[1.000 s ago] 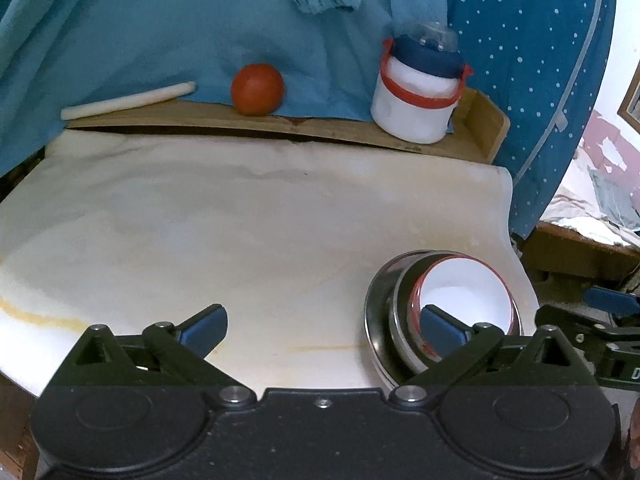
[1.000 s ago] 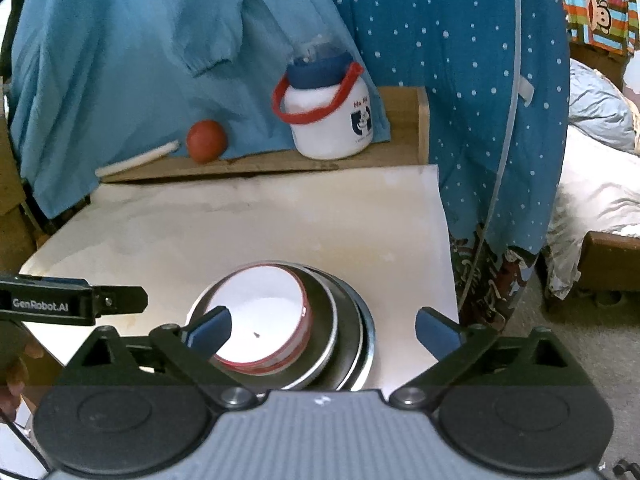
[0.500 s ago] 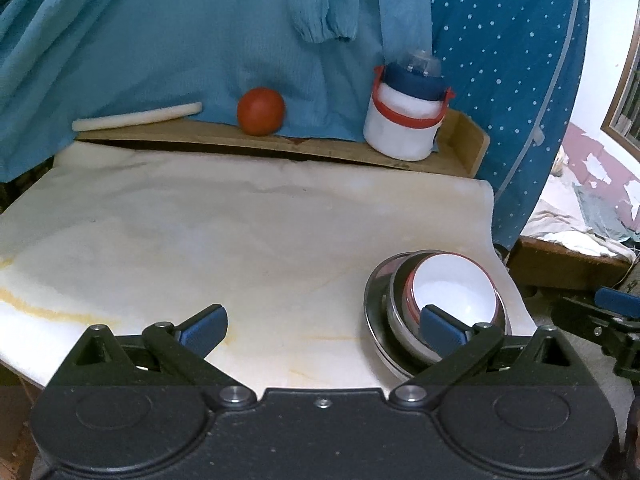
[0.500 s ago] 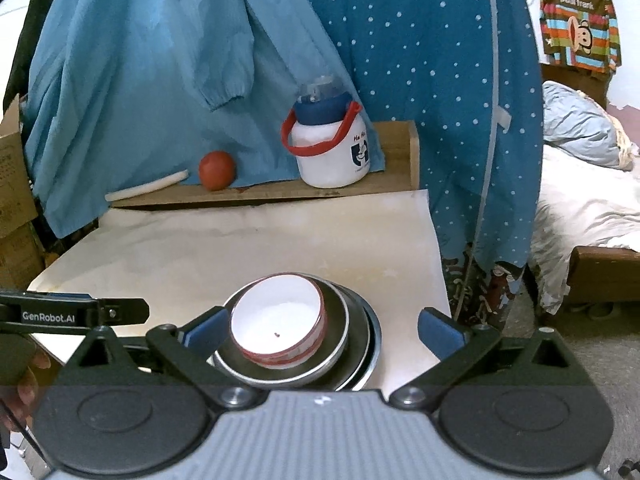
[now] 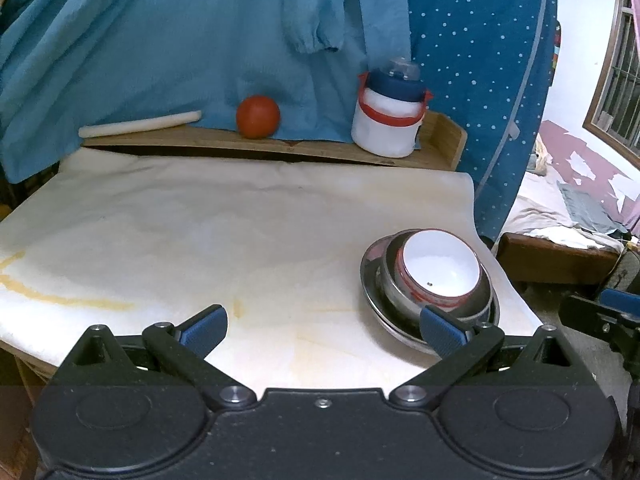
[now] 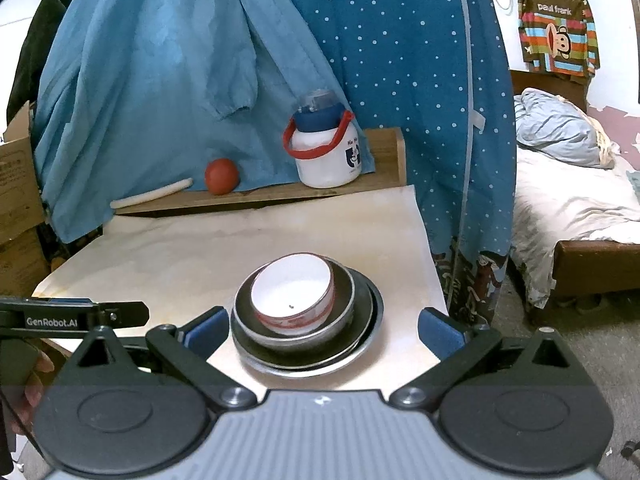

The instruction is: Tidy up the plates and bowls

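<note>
both tongs [image 5: 322,326] [image 6: 322,326] backed off, open, empty | plates [image 6: 360,344] mostly hidden under bowl [image 6: 294,300]

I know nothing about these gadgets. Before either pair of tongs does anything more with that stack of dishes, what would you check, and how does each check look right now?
1. Left tongs open and empty: ok.
2. Right tongs open and empty: ok.
3. White bowl with red rim seated inside the metal bowl: ok, though it leans a little.
4. Metal bowl sitting on the metal plates: ok; how many plates lie under it, cannot tell.
5. Stack safely away from the table edge: not ok, it sits near the right-hand edge.
6. Bowl clean: cannot tell, a small dark speck shows inside.
</note>
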Motion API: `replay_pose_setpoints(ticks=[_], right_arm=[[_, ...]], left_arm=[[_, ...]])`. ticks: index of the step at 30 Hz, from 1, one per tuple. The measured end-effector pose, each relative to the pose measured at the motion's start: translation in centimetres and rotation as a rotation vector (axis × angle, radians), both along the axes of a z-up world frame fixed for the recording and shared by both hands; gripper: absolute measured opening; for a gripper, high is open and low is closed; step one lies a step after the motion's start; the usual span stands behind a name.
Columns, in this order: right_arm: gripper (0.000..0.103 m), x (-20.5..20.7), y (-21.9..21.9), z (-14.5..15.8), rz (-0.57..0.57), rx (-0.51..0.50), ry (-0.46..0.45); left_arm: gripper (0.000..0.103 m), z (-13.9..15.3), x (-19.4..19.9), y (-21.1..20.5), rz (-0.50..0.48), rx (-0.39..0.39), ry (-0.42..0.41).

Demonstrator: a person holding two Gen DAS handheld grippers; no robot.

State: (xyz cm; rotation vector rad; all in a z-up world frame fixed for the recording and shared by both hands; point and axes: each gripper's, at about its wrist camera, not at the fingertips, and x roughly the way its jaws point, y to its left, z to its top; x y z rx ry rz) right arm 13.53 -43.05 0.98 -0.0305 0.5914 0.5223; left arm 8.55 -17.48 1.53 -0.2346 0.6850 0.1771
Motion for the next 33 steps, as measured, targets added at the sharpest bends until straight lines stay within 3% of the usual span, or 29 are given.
replay_pose_setpoints(ticks=[16, 33], right_arm=[[0.103, -3.0, -0.3, -1.1, 0.012, -0.004, 0.008], [0.103, -3.1, 0.1, -1.5, 0.026, -0.018, 0.026]], left_arm=[[0.102, -1.4, -3.5, -0.2, 0.004, 0.010, 0.002], [0.102, -1.6, -3.8, 0.0, 0.012, 0.009, 0.008]])
